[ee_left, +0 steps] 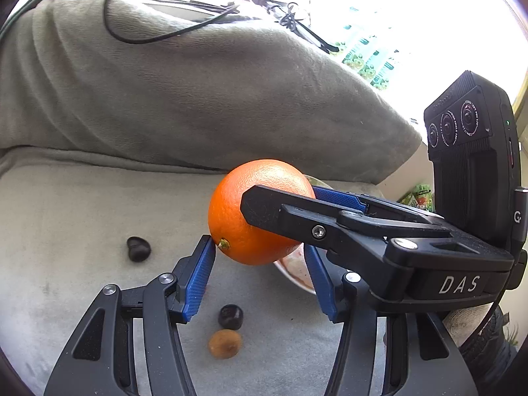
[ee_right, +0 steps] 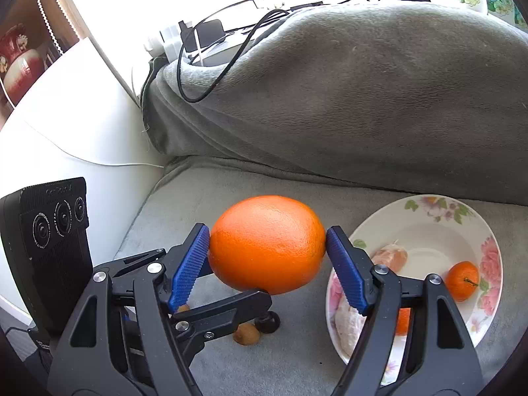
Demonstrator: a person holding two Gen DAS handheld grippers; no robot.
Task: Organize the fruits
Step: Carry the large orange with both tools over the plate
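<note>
A large orange (ee_right: 267,244) hangs above the grey cushion (ee_right: 297,356), with my right gripper (ee_right: 267,231) shut on it, one blue pad on each side. In the left wrist view the same orange (ee_left: 237,217) sits at the tips of my left gripper (ee_left: 259,244), whose jaws stand apart. Its left pad tip touches the orange near the stem and nothing lies between the pads. One of the right gripper's fingers (ee_left: 297,217) crosses in front of the orange. A floral plate (ee_right: 429,203) lies at the right, holding a small tangerine (ee_right: 462,280) and a wrapped peeled fruit (ee_right: 391,257).
Two dark round fruits (ee_left: 138,248) (ee_left: 230,316) and a brown fruit (ee_left: 225,344) lie on the cushion below the grippers. A grey blanket-covered backrest (ee_right: 363,99) rises behind, with cables (ee_right: 211,76) draped over it. A white surface (ee_right: 82,125) borders the left.
</note>
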